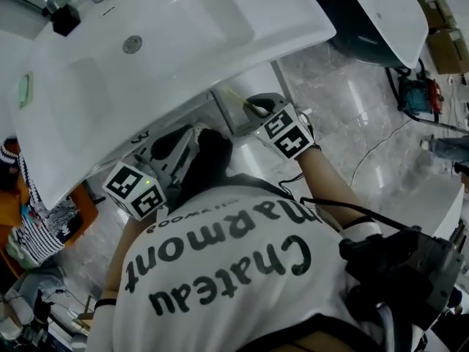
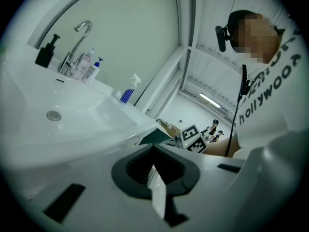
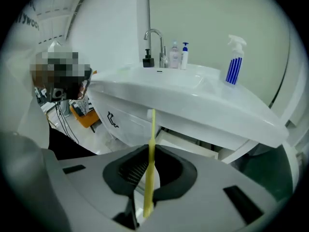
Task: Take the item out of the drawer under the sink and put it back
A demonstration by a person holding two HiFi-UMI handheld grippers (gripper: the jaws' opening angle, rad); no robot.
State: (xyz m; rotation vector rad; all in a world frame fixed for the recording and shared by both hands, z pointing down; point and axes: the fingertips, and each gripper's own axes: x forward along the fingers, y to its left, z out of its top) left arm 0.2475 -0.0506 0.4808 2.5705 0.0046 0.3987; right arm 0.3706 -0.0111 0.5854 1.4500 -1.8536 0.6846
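Observation:
A thin yellow toothbrush (image 3: 151, 144) with a white head stands up between the jaws of my right gripper (image 3: 147, 178), which is shut on its handle. In the head view the right gripper (image 1: 255, 108) holds the toothbrush (image 1: 236, 98) just below the front edge of the white sink (image 1: 220, 20). Under the sink an open white drawer (image 3: 189, 147) shows behind the brush. My left gripper (image 1: 170, 147) is to the left, close under the sink edge. Its jaws (image 2: 155, 175) are shut with nothing between them.
A drawer front with a black handle (image 3: 112, 120) is left of the open drawer. On the sink stand a faucet (image 3: 153, 35), small bottles and a blue spray bottle (image 3: 234, 62). A second basin (image 1: 388, 13), a power tool (image 1: 418, 94) and cables lie to the right.

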